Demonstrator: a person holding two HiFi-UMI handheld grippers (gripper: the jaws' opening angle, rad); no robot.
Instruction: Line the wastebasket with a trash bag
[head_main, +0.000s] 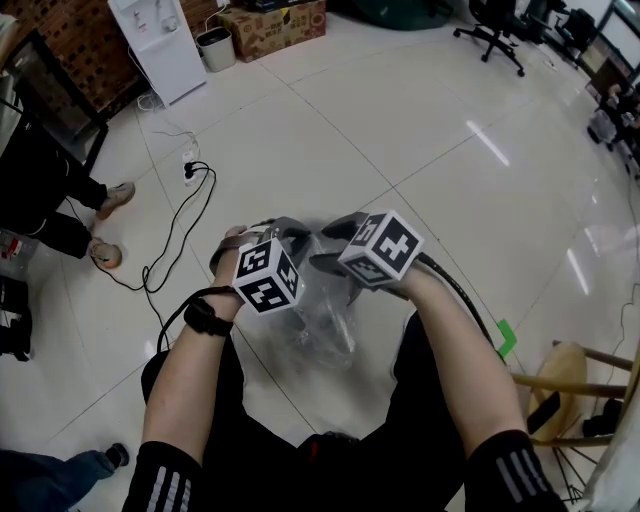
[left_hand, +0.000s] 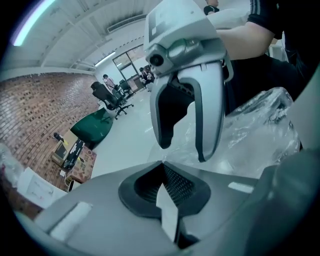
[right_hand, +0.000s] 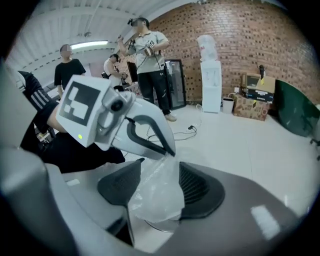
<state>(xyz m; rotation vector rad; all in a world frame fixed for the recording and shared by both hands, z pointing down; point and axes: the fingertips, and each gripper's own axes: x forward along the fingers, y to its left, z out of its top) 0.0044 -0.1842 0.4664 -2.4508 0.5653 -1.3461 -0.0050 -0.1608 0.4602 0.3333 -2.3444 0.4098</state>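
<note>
A clear plastic trash bag (head_main: 325, 325) hangs crumpled over my lap, between both grippers. My left gripper (head_main: 298, 238) is shut on the bag's top edge; in the left gripper view a thin sliver of film sits pinched between the closed pads (left_hand: 165, 190). My right gripper (head_main: 328, 255) is right next to it with its jaws apart. In the right gripper view a fold of the bag (right_hand: 155, 200) lies loosely between the spread pads (right_hand: 200, 187), just below the left gripper's tip (right_hand: 170, 152). The left gripper view shows the right gripper (left_hand: 184, 150) from the front, open above the bag (left_hand: 250, 125).
A black cable and power strip (head_main: 190, 175) lie on the white tiled floor ahead. A bystander's shoes (head_main: 115, 195) are at the left, a wooden stool (head_main: 580, 390) at the right. A water dispenser (head_main: 160, 40), small bin (head_main: 215, 45) and cardboard box (head_main: 275, 25) stand far back.
</note>
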